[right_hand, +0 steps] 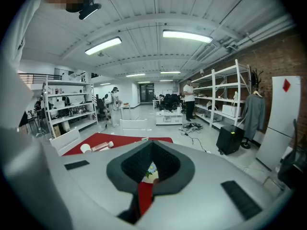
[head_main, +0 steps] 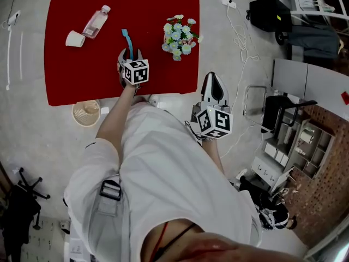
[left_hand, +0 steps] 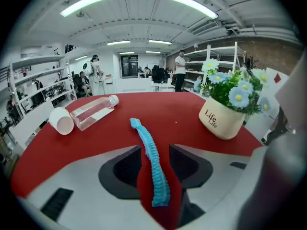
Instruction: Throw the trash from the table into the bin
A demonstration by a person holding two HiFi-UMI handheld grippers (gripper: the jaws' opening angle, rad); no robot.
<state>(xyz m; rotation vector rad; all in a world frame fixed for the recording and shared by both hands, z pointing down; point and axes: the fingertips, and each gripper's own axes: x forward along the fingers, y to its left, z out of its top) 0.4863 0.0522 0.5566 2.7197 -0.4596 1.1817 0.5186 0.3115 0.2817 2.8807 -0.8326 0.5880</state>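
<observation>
Counter [head_main: 71,81], red: one.
On counter: clear plastic bottle [head_main: 96,22], one; white paper cup [head_main: 75,39], one; blue crinkled strip [head_main: 126,37], one; flower pot [head_main: 180,37], one.
On floor: round bin [head_main: 86,113], one.
Claws: two, left claw [head_main: 130,54] and right claw [head_main: 214,79].

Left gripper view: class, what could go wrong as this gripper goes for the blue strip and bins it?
1. The blue strip lies thin and flat between the jaws of the open left gripper; they may slip over it.
2. The flower pot stands close by; a swing could tip it.
3. The bin on the floor is small; the light strip could miss.
</observation>
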